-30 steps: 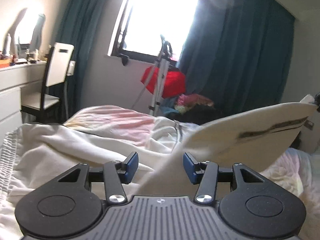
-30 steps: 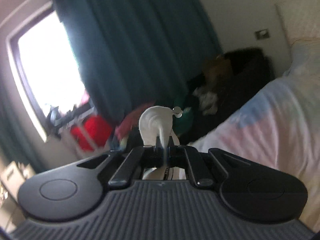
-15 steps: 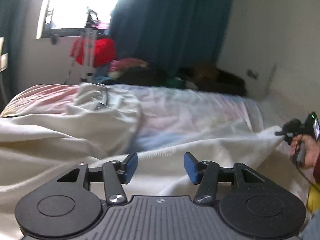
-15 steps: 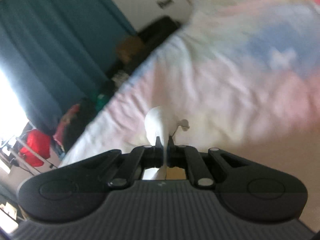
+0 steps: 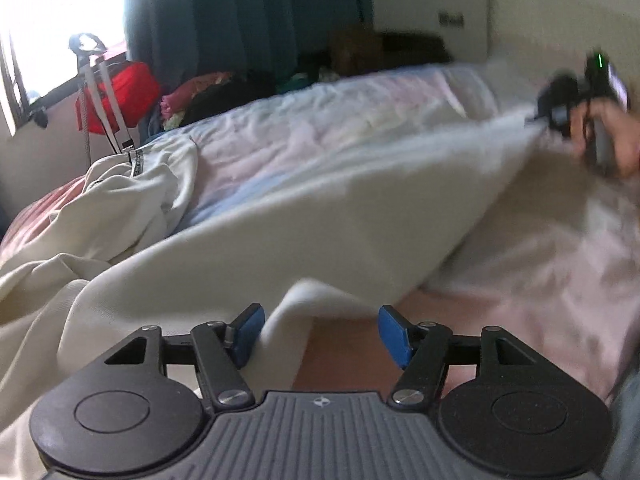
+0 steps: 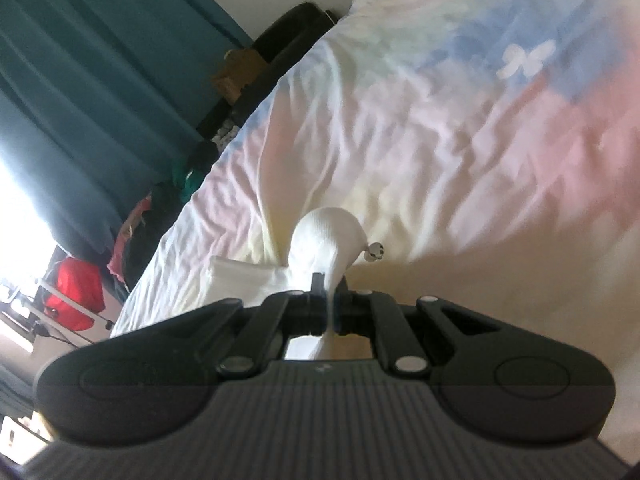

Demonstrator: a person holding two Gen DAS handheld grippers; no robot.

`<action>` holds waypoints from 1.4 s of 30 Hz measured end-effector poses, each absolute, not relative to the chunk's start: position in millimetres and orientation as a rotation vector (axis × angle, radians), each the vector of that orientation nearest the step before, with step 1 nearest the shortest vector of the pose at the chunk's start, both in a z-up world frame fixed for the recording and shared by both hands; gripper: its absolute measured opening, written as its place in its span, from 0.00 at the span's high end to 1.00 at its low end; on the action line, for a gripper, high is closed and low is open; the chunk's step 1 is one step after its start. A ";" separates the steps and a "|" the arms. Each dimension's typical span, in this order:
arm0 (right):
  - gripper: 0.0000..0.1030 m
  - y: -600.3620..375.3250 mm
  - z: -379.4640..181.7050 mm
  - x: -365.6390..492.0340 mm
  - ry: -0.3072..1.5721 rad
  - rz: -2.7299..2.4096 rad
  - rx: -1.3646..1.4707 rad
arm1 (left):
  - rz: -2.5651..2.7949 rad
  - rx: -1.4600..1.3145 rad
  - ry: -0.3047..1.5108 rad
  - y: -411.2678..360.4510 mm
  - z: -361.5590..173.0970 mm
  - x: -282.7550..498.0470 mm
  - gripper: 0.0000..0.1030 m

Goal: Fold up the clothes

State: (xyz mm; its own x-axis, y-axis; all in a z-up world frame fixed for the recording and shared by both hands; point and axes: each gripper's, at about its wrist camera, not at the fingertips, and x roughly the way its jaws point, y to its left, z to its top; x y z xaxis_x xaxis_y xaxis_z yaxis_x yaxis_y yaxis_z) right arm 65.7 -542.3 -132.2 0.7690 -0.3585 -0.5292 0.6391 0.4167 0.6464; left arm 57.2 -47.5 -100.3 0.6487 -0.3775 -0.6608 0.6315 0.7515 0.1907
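Teal curtains (image 5: 248, 16) and a bright window back a bed (image 5: 520, 272) under a pastel sheet, with a red bag (image 5: 120, 92) at ten o'clock in the left view; across that bed lies the garment (image 5: 280, 224), a cream piece, bunched at nine o'clock and drawn out in a long taut span toward two o'clock, where the right gripper (image 5: 538, 118), held in a hand (image 5: 616, 140), has its corner; in the right view that gripper (image 6: 330, 300) shows its fingers pressed together on a thin fold of white cloth, a puff of fabric and a small metal snap (image 6: 375, 251) standing just past the tips; the left gripper (image 5: 318, 334) hangs low over the near edge with its blue pads (image 5: 394, 332) spread wide, a soft ridge of cloth lying between them and touching the left one, nothing pinched; the cloth looks light, limp and thick enough to hold a crease, and it will sag wherever it is unsupported, so I judge a single-corner hold will let the span droop and twist; the sounder hold is at a hem or corner opposite the right one, pinching both layers, not the loose middle; how far folding has gone cannot be told.
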 end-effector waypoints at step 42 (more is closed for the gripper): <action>0.93 -520.1 -109.2 -2.4 0.381 -0.887 0.894 | -0.347 0.090 0.805 23.1 -72.1 15.8 0.24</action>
